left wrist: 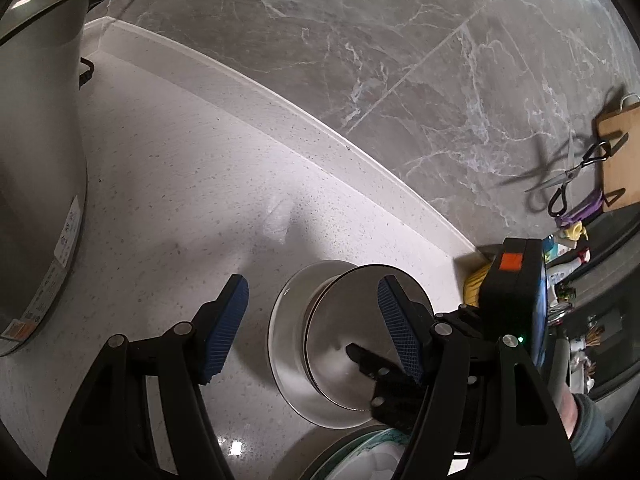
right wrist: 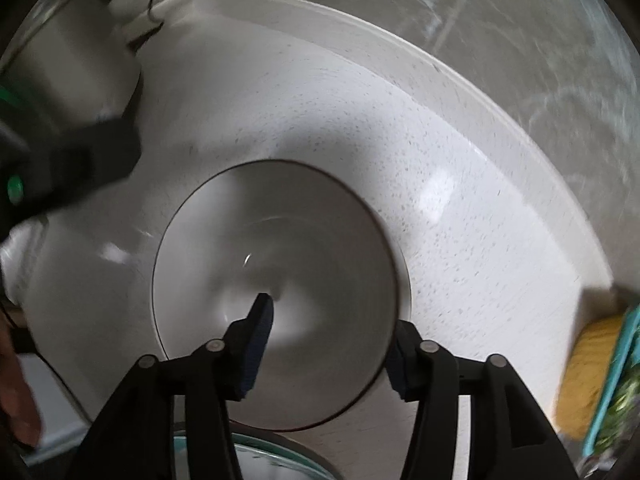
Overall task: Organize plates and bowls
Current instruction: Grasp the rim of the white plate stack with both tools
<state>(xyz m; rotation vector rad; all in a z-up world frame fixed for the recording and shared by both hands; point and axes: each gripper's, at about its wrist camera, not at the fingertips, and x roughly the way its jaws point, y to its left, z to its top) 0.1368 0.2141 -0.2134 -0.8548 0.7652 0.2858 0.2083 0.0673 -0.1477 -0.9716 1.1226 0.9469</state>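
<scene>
Two tools over one bench. Right tool (right wrist: 324,348) points almost straight down, jaws apart and straddling the near rim of a steel bowl (right wrist: 276,280): left pad inside the bowl, right pad outside the rim. Pads do not press the wall; nothing gripped. That view is blurred. Bowl sits nested in a second steel bowl (left wrist: 288,320), whose wider rim shows around it in the left view; both stand on the pale speckled bench (left wrist: 180,184). Left tool (left wrist: 312,328) hangs just left of the stack, jaws wide, empty, pads clear of the steel. Right tool's body (left wrist: 516,300) shows past the left tool's right finger. Nearer than the bowls, at the bottom edge, a green-rimmed plate (left wrist: 360,456). Far left, a large grey appliance (left wrist: 40,160). Beyond the bench, a marble wall (left wrist: 360,40); scissors (left wrist: 568,176) and a wooden board (left wrist: 620,152) hang at far right.
</scene>
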